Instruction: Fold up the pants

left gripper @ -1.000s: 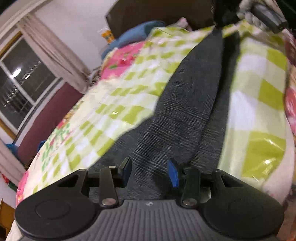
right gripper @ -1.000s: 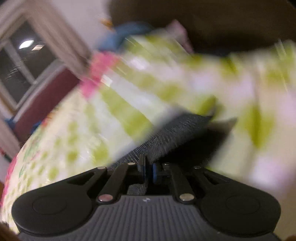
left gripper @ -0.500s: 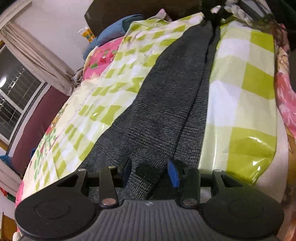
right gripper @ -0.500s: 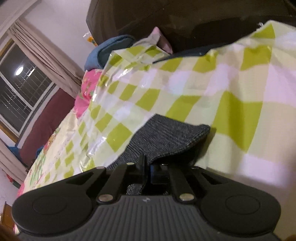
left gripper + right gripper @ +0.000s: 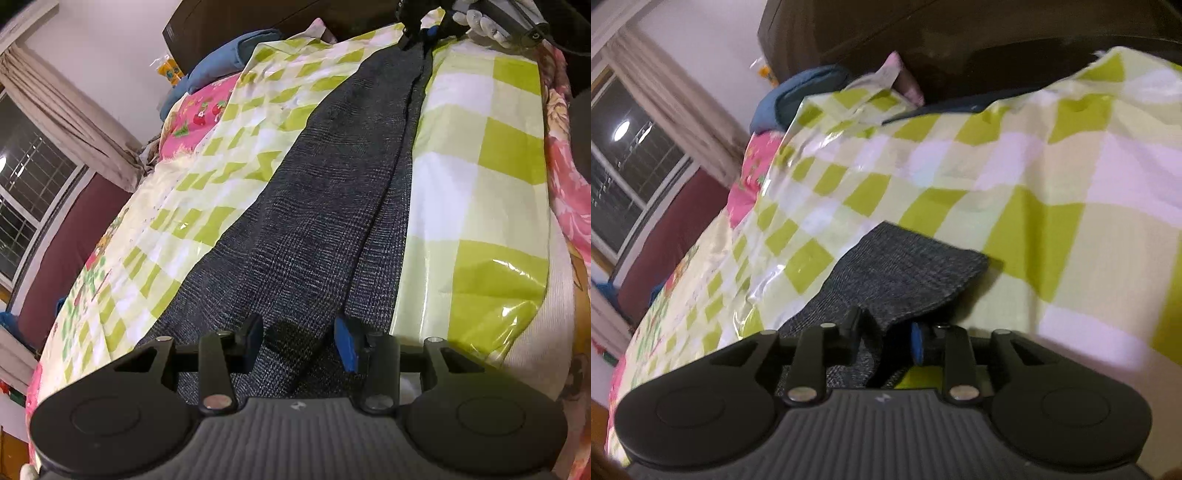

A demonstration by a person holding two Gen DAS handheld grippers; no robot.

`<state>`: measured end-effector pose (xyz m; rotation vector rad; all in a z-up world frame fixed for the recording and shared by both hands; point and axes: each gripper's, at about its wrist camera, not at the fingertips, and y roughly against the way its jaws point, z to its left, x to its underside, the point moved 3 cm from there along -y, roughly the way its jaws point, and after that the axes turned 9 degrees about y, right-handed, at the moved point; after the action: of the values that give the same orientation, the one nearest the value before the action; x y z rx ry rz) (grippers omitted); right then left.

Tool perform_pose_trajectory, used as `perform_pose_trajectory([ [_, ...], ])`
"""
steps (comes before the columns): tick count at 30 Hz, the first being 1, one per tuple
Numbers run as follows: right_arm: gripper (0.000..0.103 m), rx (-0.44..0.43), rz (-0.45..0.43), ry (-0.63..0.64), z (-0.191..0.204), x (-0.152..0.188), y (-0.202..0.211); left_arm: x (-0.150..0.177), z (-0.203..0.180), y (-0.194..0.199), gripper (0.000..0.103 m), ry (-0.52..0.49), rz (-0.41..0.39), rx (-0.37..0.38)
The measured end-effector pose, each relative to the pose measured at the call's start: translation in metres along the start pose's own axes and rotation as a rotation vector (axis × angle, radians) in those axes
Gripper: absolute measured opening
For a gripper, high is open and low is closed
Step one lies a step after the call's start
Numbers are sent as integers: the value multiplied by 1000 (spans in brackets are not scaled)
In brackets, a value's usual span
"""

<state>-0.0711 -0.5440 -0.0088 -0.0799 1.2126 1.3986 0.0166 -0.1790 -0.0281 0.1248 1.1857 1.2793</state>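
Grey woven pants lay stretched lengthwise over a green-and-white checked plastic sheet on the bed, one leg folded over the other, as the left wrist view showed. The left hand-held gripper hovered at the near end of the pants with its fingers spread, the cloth lying under and between them without either pad pressing on it. At the far end of the pants, the right hand-held gripper stood at the leg hems, carried by a white-gloved hand. A pink flowered bedcover showed beyond the sheet, with a blue cushion against the dark headboard. A beige curtain hung beside the window.

From the right wrist view, the hem end of the pants lay flat on the checked plastic sheet. The right hand-held gripper was opening its jaws, with the grey cloth between them and neither pad clearly pressing it. The dark headboard, blue cushion and window appeared behind.
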Motion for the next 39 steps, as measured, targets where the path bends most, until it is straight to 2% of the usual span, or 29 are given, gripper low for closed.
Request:
perform_pose_trajectory([
  [4, 28, -3, -44, -96, -17, 5, 17, 0, 0, 1, 57, -1, -2, 0],
  [8, 24, 18, -66, -112, -22, -1, 17, 0, 0, 1, 58, -7, -1, -4],
  [9, 20, 26, -83, -119, -22, -4, 16, 0, 0, 1, 57, -8, 0, -5],
  [10, 11, 32, -96, -116, -21, -7, 15, 0, 0, 1, 57, -8, 2, -6],
  [11, 9, 31, -102, -104, -19, -11, 13, 0, 0, 1, 57, -9, 3, -6],
  [13, 4, 13, -93, -83, -13, -17, 9, 1, -1, 1, 57, -14, 4, -5],
  [15, 4, -26, -103, -68, -4, -24, 9, 1, -1, 1, 58, -21, 4, -4],
  [19, 4, -128, -181, -71, 7, -38, 23, 1, 0, 1, 58, -19, 5, 0],
  [20, 4, -130, -198, -65, 8, -40, 26, 1, 0, 0, 58, -18, 5, 2],
  [21, 4, -118, -196, -48, 8, -40, 24, 1, 0, 0, 58, -18, 4, 3],
  [23, 4, -70, -119, -42, 2, -37, 8, 2, 0, -1, 58, -19, 5, 4],
  [26, 4, -45, -17, -128, -15, -25, -12, 3, -1, -2, 58, -16, 6, 2],
  [28, 4, -17, -8, -123, -19, -18, -13, 3, -1, -1, 58, -17, 4, 1],
  [30, 6, -32, 14, -109, -19, -15, -11, 4, -1, -1, 59, -30, 0, 1],
  [35, 19, -17, 2, -131, -26, -11, 5, 4, -1, -2, 59, -30, 0, 5],
  [39, 19, -18, 23, -158, -31, -8, 1, 5, -2, -1, 59, -33, -3, 3],
])
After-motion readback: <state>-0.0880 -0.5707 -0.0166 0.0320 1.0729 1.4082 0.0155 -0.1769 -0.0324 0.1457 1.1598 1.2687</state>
